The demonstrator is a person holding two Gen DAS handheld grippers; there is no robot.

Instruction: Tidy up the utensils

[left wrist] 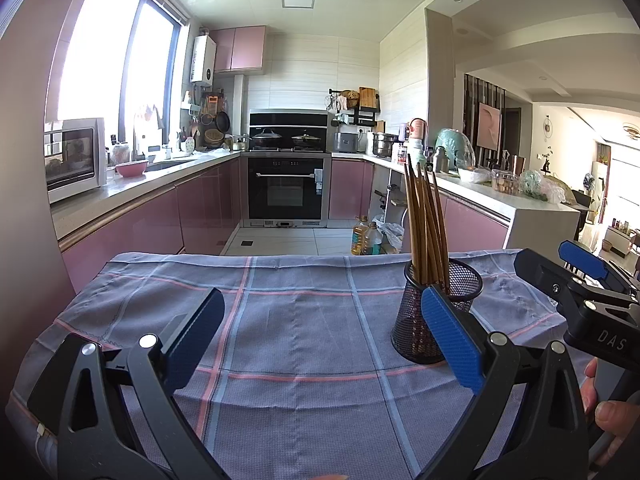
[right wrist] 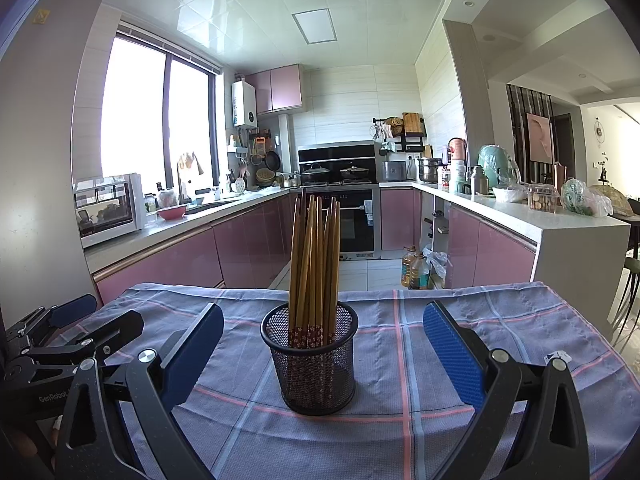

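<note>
table under checked blue cloth (right wrist: 460,432), black mesh cup (right wrist: 314,364) of chopsticks (right wrist: 314,256) upright on it

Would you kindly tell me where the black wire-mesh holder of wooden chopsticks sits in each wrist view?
Left wrist view: the black wire-mesh holder stands right of centre, partly behind the left gripper's blue right finger.
Right wrist view: the holder stands centred between the right gripper's open fingers.
Shared landmark: the black built-in oven.
</note>
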